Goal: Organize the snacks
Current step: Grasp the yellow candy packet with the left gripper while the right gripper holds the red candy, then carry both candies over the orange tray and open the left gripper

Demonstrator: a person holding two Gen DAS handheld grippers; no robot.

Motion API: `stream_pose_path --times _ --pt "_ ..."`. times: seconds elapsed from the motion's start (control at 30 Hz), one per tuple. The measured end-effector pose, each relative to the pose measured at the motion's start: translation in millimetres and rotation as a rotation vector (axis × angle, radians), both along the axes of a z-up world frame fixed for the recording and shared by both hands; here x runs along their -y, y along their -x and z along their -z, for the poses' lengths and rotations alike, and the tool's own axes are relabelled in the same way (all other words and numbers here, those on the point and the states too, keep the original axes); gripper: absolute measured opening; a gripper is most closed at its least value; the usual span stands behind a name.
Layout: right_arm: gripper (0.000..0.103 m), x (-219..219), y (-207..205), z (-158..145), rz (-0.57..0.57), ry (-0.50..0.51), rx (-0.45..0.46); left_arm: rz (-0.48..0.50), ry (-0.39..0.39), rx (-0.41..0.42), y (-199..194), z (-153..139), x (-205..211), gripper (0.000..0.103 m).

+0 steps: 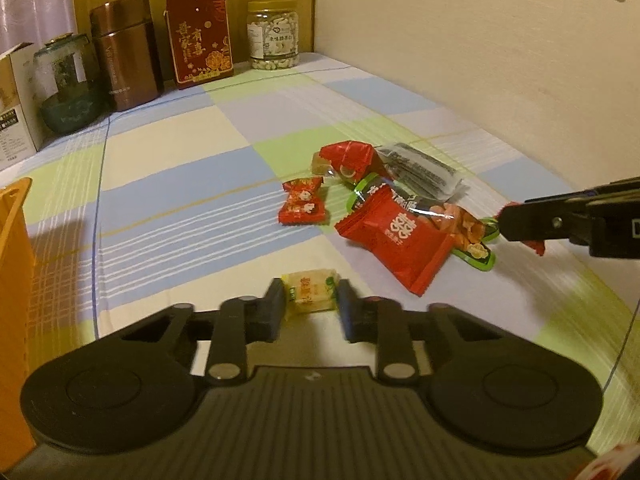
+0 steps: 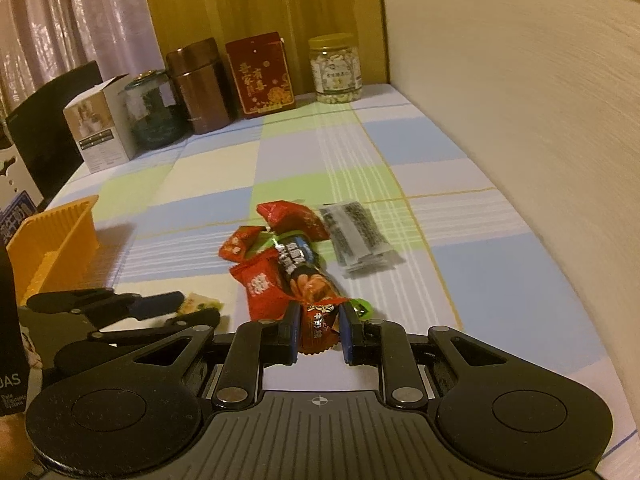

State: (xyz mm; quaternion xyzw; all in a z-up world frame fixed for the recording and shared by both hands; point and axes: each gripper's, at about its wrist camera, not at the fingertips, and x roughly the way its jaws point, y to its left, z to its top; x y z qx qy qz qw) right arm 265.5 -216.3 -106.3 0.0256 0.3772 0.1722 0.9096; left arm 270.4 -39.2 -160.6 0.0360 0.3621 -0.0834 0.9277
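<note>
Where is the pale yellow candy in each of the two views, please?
Left wrist view: the pale yellow candy is at bottom centre, held between the left tongs.
Right wrist view: the same candy is at lower left, at the tips of the left tongs, near the orange basket.
Shared landmark: the red gift box at the far edge, beside the nut jar.

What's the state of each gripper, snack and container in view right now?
Left gripper: shut on pale yellow wrapped candy.
Right gripper: shut on small red wrapped candy.
Orange plastic basket: upright, open top.
Large red foil snack packet: sealed, lying on other snacks.
Clear plastic nut jar with yellow lid: upright, lid on.
Brown metal canister: upright, closed.
White cardboard box: top flap open.
</note>
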Motion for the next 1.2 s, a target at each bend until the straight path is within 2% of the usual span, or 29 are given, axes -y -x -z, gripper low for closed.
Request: stream_pose_path --times 0.13,0.47,0.67,0.93,1.2 --pt "0.02 -4 1 -3 -0.001 -0.013 0.01 -0.003 0.004 0.028 9 -5 -1 0.023" --pt "0.02 -14 8 -17 -0.024 -0.031 0.051 -0.08 0.094 0.025 41 -34 -19 0.023" --pt "0.02 -26 30 -28 -0.026 -0.054 0.072 -0.132 0.143 0.036 70 -62 -34 0.023" --pt "0.02 -50 63 -54 -0.057 -0.121 0.088 -0.163 0.139 0.06 101 -110 -60 0.023" --pt "0.02 -77 94 -89 -0.102 -0.148 0.123 -0.206 0.13 0.094 132 -154 -92 0.023"
